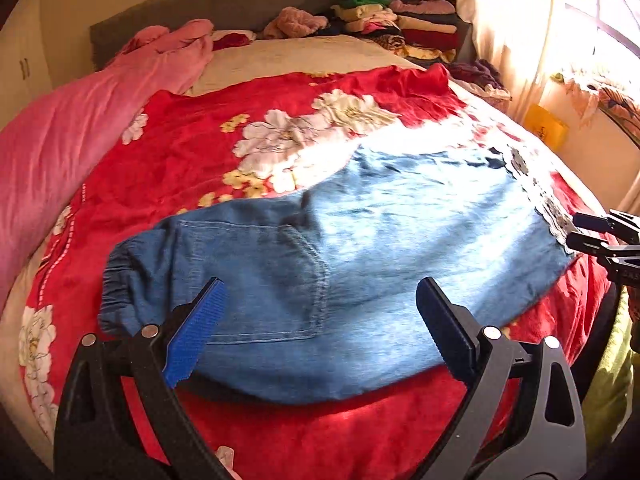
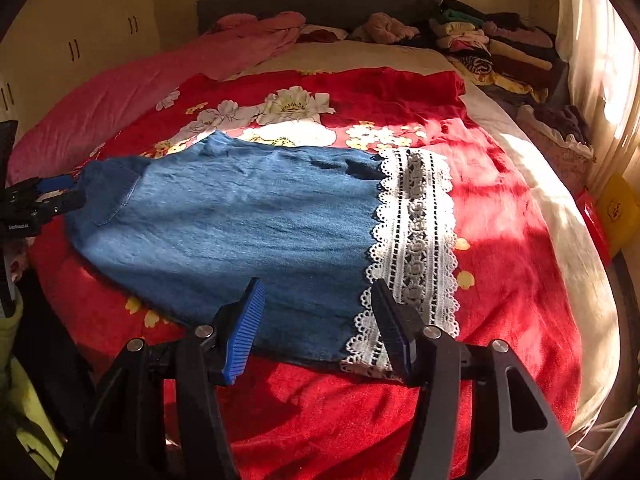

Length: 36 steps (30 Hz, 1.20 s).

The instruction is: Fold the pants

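Blue denim pants [image 1: 360, 240] lie flat across the red floral blanket [image 1: 192, 160], elastic waistband [image 1: 120, 276] to the left, white lace hem [image 2: 416, 240] to the right. In the right wrist view the pants [image 2: 224, 220] fill the middle. My left gripper [image 1: 320, 300] is open, its fingers hovering over the near edge by the back pocket [image 1: 256, 280]. It also shows at the left edge of the right wrist view [image 2: 60, 194]. My right gripper [image 2: 316, 300] is open over the near edge at the lace hem. It shows at the right edge of the left wrist view [image 1: 580, 230].
A pink quilt [image 1: 80, 132] lies along the bed's left side. Stacks of folded clothes [image 1: 400, 20] sit at the far right by the grey headboard [image 1: 224, 4]. A curtain and window [image 1: 580, 20] are on the right. A yellow box [image 2: 618, 204] stands beside the bed.
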Available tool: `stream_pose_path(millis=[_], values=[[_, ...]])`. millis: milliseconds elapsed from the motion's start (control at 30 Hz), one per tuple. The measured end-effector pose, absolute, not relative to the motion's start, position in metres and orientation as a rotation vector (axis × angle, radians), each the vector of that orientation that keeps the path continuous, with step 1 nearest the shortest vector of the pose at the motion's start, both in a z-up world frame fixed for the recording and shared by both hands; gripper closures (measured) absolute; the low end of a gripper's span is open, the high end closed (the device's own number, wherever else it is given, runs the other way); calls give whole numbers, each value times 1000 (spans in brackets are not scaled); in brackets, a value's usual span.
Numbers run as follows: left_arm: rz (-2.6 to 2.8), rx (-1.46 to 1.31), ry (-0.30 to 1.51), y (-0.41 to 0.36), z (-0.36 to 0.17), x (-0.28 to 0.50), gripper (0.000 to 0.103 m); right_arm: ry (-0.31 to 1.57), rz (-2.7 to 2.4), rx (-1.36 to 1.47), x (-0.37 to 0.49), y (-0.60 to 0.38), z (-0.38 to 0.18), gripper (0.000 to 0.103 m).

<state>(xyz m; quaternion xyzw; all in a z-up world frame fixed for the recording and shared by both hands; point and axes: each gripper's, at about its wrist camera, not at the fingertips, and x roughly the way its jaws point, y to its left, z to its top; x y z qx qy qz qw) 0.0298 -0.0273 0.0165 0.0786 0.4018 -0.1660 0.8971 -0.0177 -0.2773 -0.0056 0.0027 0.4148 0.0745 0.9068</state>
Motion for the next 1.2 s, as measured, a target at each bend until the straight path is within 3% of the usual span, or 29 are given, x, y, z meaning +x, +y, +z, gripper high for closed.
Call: stream_pose_path(millis=[333,400,467,600,667,833,933,1200], values=[[-381,263,969,-60,-56,34,13,998,159,-4,-7,-263,-51,46],[-384,261,961,-59,-52,33,13,978,163,12,-10,-265,-44,42],[-390,241,955,-55,-45,32,13,935,175,33,-15,-268,-33,31],[-381,224,920,-51,-25,28,13,878,143,45,-26,-280,-13,27],[-376,213,894,-49,-14,27,13,854,122,67,-33,-290,-5,20],[-369,183,863,-45,3,28,9,808,68,103,-45,-309,10,19],[-369,172,859,-47,8,27,9,787,39,110,-49,-315,16,8],[-417,189,818,-75,26,32,9,751,-3,144,-61,-328,22,8]])
